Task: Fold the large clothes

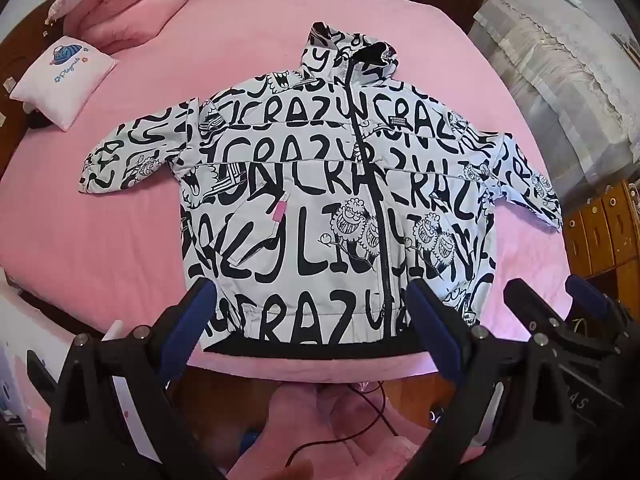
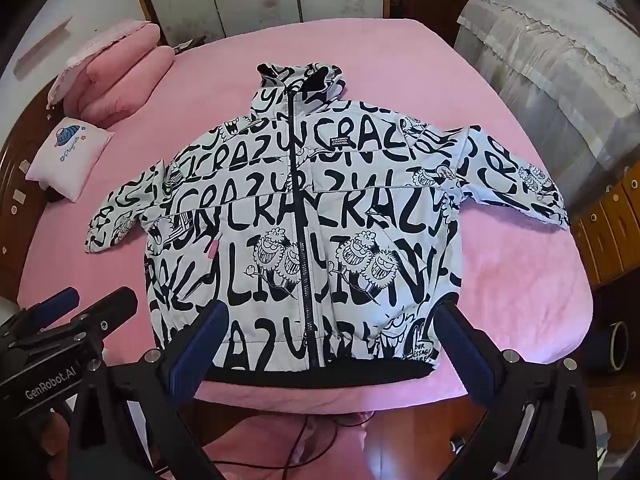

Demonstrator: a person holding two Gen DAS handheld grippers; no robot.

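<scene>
The black-and-white lettered hooded jacket (image 1: 340, 208) was laid front-up and zipped on the pink bed (image 1: 120, 248), hood toward the far end, both sleeves spread outward and the black hem band lying close to the near edge of the mattress. The left gripper (image 1: 316, 320) was held above the hem with its jaws wide apart and nothing between them; the right gripper (image 2: 334, 340) was likewise held open and empty over the hem on the other side of the zipper. No fold was judged to have been started. Several risks were foreseen from this arrangement. The padded, apparently slick shell could slip out of a shallow pinch, so that a sleeve would be dropped halfway across the body. If only the top layer were caught, the front panel would be lifted away from the back and the fold would be bunched. The right sleeve (image 2: 516, 184) was seen to reach near the side edge of the bed, and it could be dragged over that edge if pulled carelessly. A dark cable (image 1: 360, 416) was visible below the bed edge, though its course could not be made out clearly, and it could be snagged by a lowered gripper. The small embroidered pillow (image 1: 64, 84) lay well apart from the left sleeve (image 1: 128, 156).
</scene>
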